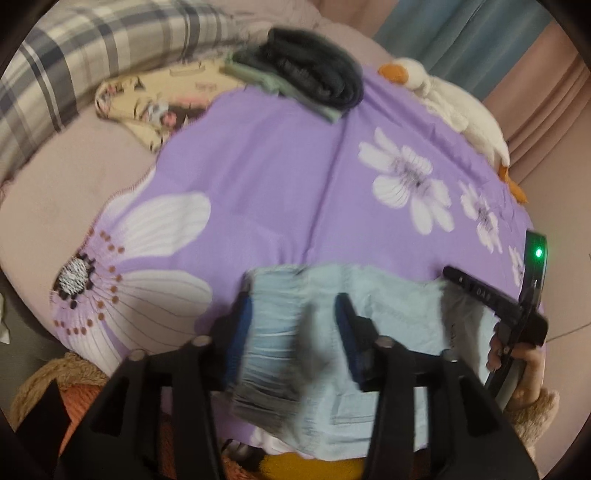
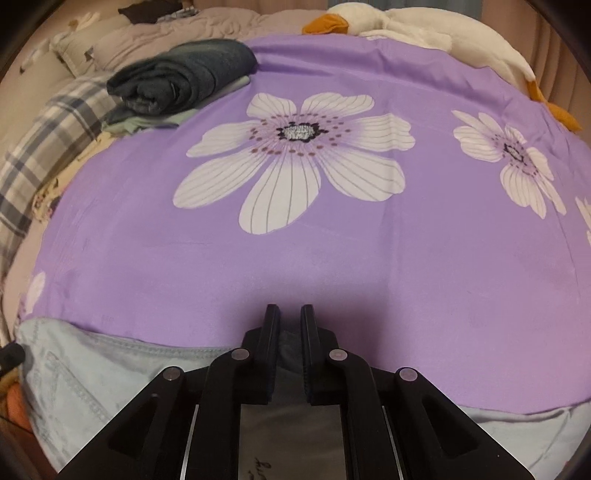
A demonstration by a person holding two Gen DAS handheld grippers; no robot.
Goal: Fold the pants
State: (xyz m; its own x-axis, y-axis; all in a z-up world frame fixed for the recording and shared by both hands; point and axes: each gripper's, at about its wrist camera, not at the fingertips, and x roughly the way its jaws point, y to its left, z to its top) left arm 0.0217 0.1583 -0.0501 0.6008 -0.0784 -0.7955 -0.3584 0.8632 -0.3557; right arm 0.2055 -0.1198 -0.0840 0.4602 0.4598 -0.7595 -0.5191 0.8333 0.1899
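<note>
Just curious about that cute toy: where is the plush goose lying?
The plush goose lies along the far right edge of the purple sheet in both views.

Left gripper (image 1: 293, 332) jaws parted; right gripper (image 2: 290, 354) jaws nearly closed.

We see soft, warm indoor light, rather dim, with no glare. The left wrist view is smeared by motion blur, worst over the pants (image 1: 332, 350) and the fingers (image 1: 242, 332). The right wrist view is sharper; a dark shadow lies on the sheet (image 2: 295, 258) just ahead of the gripper (image 2: 290, 325). Both views bulge and darken at their round edges.
</note>
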